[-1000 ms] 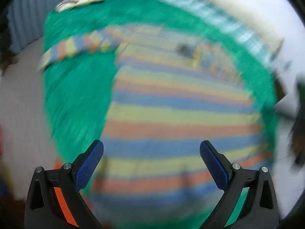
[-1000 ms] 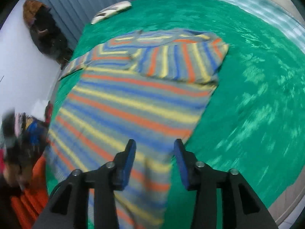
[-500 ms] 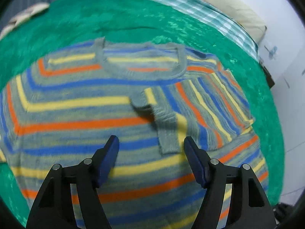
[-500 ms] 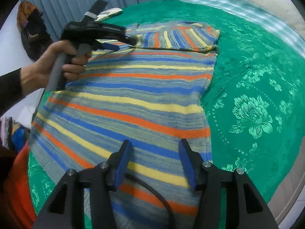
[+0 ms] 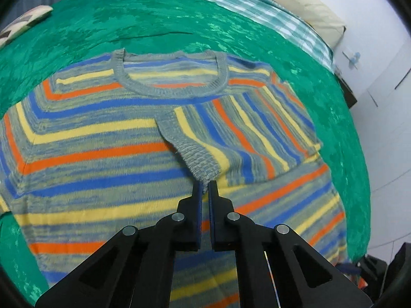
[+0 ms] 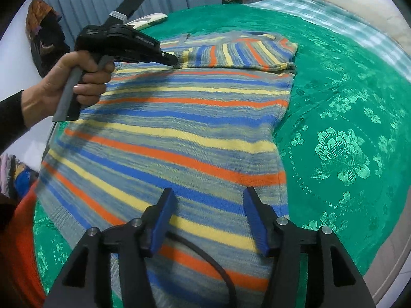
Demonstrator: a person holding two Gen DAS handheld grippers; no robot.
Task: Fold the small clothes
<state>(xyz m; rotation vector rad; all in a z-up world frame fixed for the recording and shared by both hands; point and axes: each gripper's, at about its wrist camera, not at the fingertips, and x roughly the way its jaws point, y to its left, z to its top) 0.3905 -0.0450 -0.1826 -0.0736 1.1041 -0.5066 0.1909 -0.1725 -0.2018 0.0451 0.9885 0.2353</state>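
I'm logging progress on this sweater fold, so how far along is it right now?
Early stage. Done: the striped sweater lies flat on the green bedspread, with one sleeve folded across the chest. In hand: the left tool is pinched on that sleeve's cuff; the right tool hangs open above the lower body, holding nothing. Left: the other sleeve looks unfolded, and the body isn't folded up yet.

Striped knit sweater (image 5: 108,154) flat on bedspread, one sleeve folded across chest

Bed (image 6: 346,97) carried a green floral-embossed cover (image 5: 159,23) — striped sweater (image 5: 102,154) lay flat on it, one sleeve (image 5: 246,133) folded across the chest — plus a checked cloth (image 5: 257,7) at the far edge.
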